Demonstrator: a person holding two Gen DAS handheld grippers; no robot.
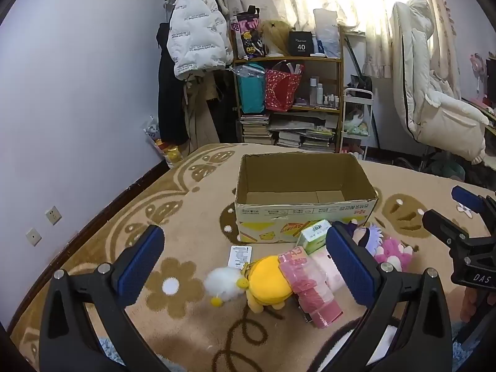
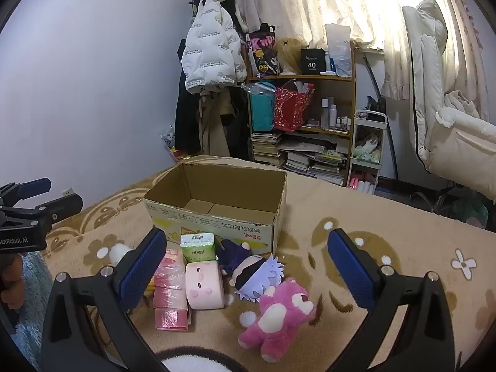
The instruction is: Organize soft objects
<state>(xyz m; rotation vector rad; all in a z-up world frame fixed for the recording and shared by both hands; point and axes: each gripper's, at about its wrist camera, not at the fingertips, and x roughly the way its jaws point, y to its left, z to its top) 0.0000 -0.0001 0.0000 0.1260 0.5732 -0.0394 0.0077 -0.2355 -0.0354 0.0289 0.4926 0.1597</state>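
Observation:
An open, empty cardboard box [image 1: 305,192] stands on the beige flowered blanket; it also shows in the right wrist view [image 2: 217,204]. In front of it lie a yellow-and-white plush [image 1: 260,280], a pink plastic roll pack [image 1: 310,285] [image 2: 170,291], a pale pink block plush [image 2: 204,285], a green tissue pack [image 2: 198,246], a purple-haired doll [image 2: 257,274] and a pink bear [image 2: 282,310]. My left gripper [image 1: 245,266] is open above the yellow plush. My right gripper [image 2: 248,271] is open above the dolls. Both are empty.
A white card [image 1: 240,255] lies near the box. A shelf [image 1: 288,93] with bags and books, hanging coats [image 1: 195,40] and a white chair [image 1: 434,99] stand behind the bed. A blue fluffy cloth [image 2: 31,294] lies at the near left edge.

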